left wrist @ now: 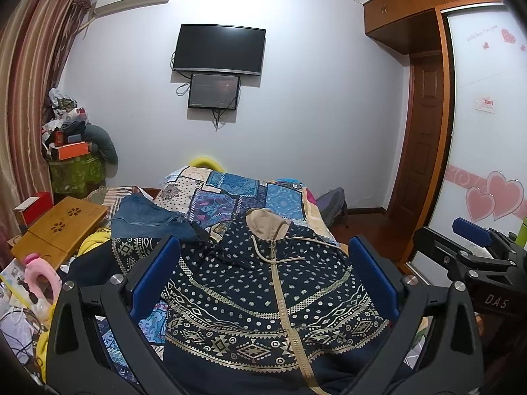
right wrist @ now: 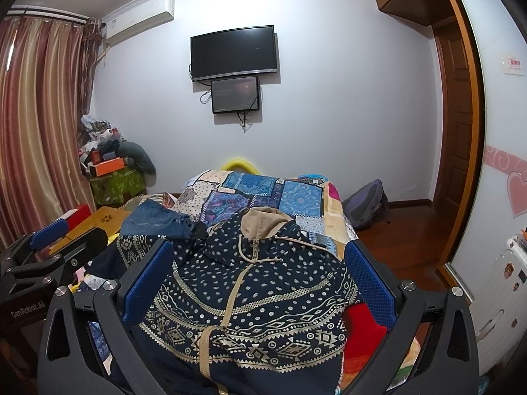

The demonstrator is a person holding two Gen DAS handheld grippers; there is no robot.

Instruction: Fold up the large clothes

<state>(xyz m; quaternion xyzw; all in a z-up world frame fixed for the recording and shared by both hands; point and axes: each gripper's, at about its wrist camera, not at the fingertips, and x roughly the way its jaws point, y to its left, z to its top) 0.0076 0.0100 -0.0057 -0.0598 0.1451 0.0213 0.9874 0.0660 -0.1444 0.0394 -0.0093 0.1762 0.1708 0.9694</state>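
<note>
Your right gripper (left wrist: 474,240) reads "DAS" on its side and your left gripper (right wrist: 49,233) reads "GenRobot.AI"; the writing on the wardrobe door (left wrist: 481,75) is too small to read. Both grippers are spread wide and hold nothing, each hanging over the near part of the hoodie (left wrist: 263,296), with the left one's blue pads (left wrist: 154,273) flanking its zip and hem without clearly touching the cloth. The navy patterned hoodie lies front up along the patchwork bedspread (left wrist: 230,194), tan hood away from you, with folded jeans (left wrist: 148,220) beside its left sleeve.
</note>
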